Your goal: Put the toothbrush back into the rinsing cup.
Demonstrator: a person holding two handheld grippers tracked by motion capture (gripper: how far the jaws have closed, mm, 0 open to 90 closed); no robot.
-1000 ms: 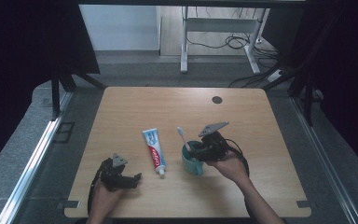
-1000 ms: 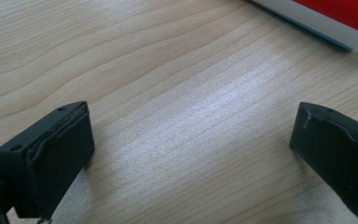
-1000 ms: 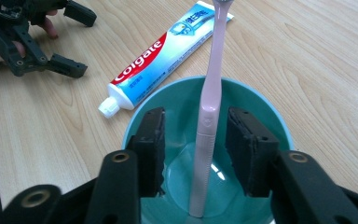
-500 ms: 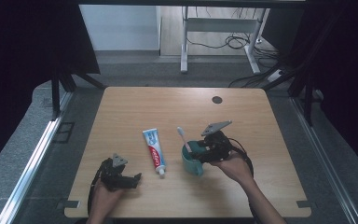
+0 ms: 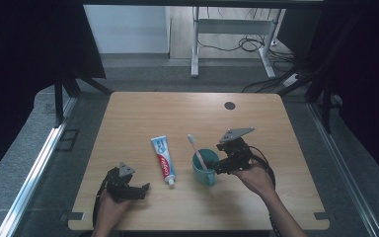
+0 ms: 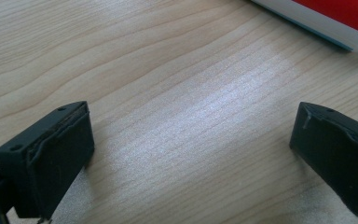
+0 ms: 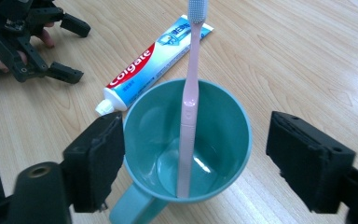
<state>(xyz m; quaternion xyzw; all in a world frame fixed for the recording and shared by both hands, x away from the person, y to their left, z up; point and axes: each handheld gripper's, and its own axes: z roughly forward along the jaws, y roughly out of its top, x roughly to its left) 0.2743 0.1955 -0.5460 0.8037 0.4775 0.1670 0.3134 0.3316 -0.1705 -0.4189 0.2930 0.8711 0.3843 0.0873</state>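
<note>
Two claws released. Right claw [image 7: 191,163] straddles teal mug [image 7: 186,149], probably to grip it; pink toothbrush [image 7: 189,93] stands inside. Left claw [image 6: 191,158] idles on tabletop [image 5: 143,118] beside Colgate tube [image 5: 163,160].

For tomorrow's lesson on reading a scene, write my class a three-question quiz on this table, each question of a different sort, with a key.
1. True or false: the pink toothbrush stands inside the teal mug.
2. Which lies between the two hands on the table? A. toothpaste tube B. soap bar C. towel
3. Fill in: the jaws of the right hand-held gripper stand ____ on either side of the mug.

Key: 1 true; 2 A; 3 open. The left hand-held gripper is open too, over bare wood.
</note>
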